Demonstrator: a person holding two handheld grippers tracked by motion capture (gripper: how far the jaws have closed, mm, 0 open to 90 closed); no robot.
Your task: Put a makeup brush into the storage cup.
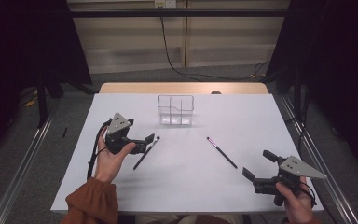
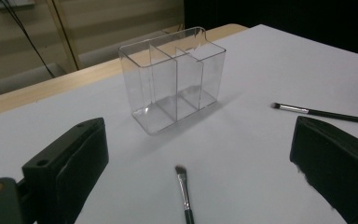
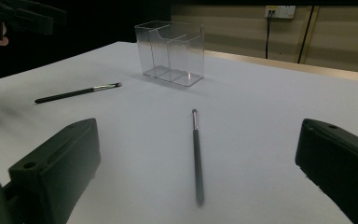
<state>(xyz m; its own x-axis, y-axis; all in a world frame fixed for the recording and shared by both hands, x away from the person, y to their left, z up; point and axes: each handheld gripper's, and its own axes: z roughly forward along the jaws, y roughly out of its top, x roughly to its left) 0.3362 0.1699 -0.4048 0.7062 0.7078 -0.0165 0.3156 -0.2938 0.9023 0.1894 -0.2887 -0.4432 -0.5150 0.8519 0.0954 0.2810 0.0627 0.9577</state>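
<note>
Two makeup brushes lie flat on the white worktop [image 1: 186, 182], both grippers released.

High view: left gripper [image 1: 152, 138] straddles the left brush [image 1: 146, 152], bristles toward the clear organizer [image 1: 175, 110]; right brush [image 1: 222, 152] runs diagonally, tip far-left, ahead of the right gripper [image 1: 259, 163]. Left gripper view: left brush [image 2: 184, 193] points away. Right gripper view: right brush [image 3: 196, 154] likewise. No legible writing.

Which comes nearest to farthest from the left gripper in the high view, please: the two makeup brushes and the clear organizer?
1. Left brush, lying just off the tips of the left gripper, toward table centre.
2. Clear organizer, farther back, near the far edge.
3. Right brush, across the table, in front of the right gripper.
</note>
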